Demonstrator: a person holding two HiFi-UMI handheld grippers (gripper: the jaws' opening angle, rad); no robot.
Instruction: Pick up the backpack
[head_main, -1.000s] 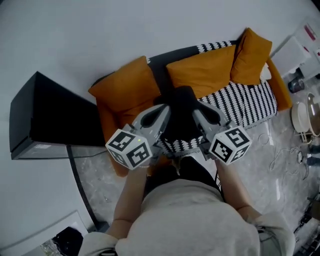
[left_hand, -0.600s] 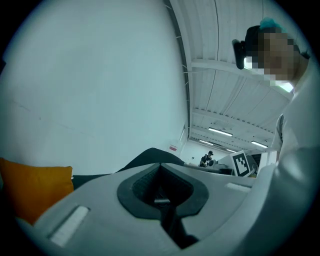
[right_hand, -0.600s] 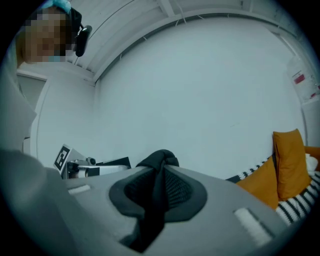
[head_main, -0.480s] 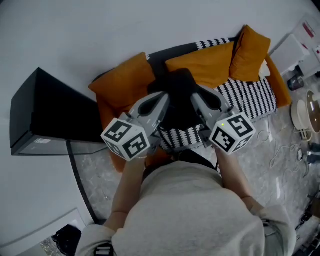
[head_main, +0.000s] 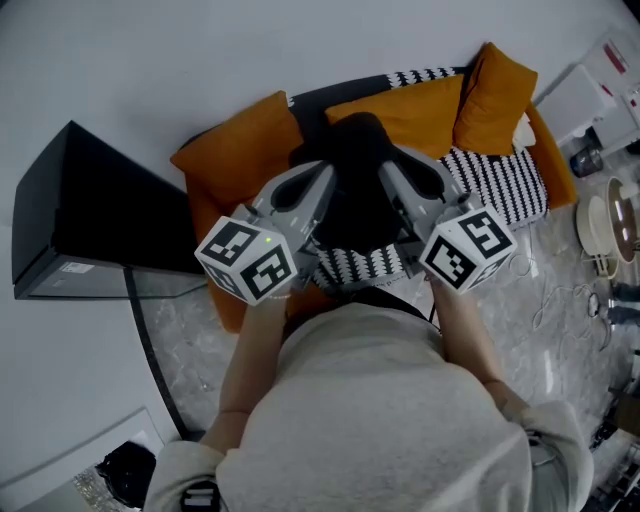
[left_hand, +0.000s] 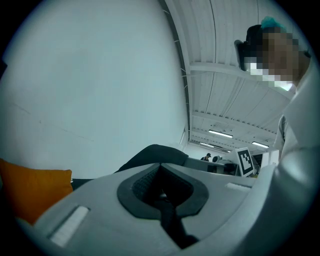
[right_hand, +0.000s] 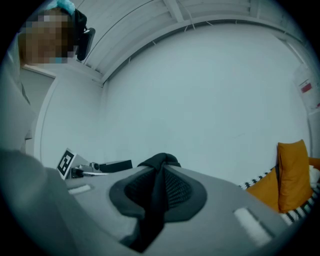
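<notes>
Both pairs of jaws are being pressed shut on black straps (right_hand: 150, 220) of the backpack (head_main: 355, 195), the left gripper (left_hand: 161, 189) on one side and the right gripper (right_hand: 159, 186) on the other, while the bag is being held over the striped sofa (head_main: 500, 185) and its orange cushions (head_main: 235, 150).

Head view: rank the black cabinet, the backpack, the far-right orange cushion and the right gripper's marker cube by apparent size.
1. black cabinet
2. backpack, partly covered
3. far-right orange cushion and right gripper's marker cube: alike; the cube is nearer the camera, so unranked.
</notes>
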